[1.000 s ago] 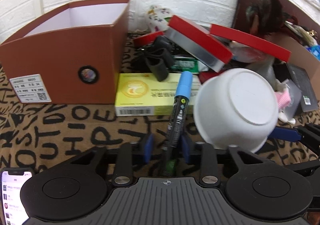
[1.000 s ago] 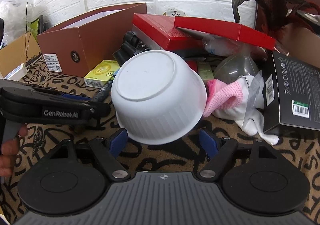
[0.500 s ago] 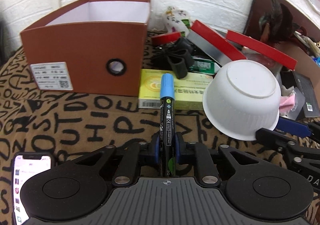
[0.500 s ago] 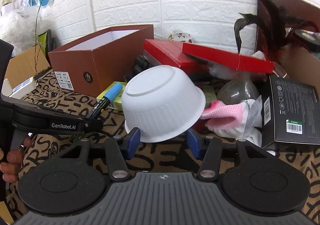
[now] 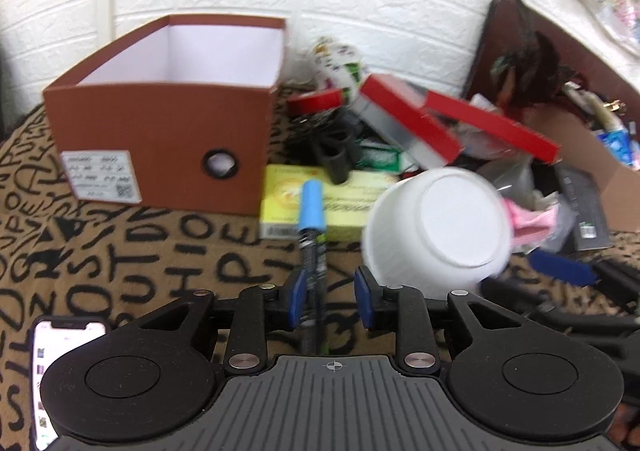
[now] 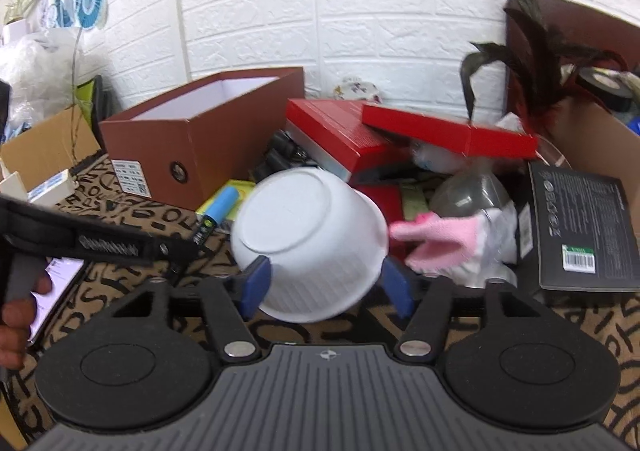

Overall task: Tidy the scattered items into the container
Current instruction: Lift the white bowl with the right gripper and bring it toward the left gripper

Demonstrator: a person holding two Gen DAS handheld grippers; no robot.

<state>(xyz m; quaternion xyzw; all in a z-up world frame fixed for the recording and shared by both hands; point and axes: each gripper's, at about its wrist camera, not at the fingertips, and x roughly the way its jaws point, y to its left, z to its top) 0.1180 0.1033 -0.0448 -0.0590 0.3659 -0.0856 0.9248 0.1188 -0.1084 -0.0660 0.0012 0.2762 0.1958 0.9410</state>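
A black marker with a blue cap (image 5: 311, 235) lies between the fingers of my left gripper (image 5: 327, 301); the jaws stand apart with a gap on the right side. It also shows in the right wrist view (image 6: 218, 211). My right gripper (image 6: 326, 287) is shut on an upturned white bowl (image 6: 312, 239), held off the table; the bowl also shows in the left wrist view (image 5: 440, 229). The open brown box (image 5: 168, 139) stands at the back left, white inside; it also shows in the right wrist view (image 6: 204, 143).
A yellow carton (image 5: 320, 203), red boxes (image 5: 424, 123), black clips (image 5: 336, 147), a pink cloth (image 6: 444, 243) and a black carton (image 6: 580, 227) clutter the back. A phone (image 5: 60, 371) lies at the front left on the lettered cloth (image 5: 120, 251).
My left jaws have opened from tight on the marker to a wider gap. My right gripper has tilted the bowl and lifted it. Both views moved closer to the brown box.
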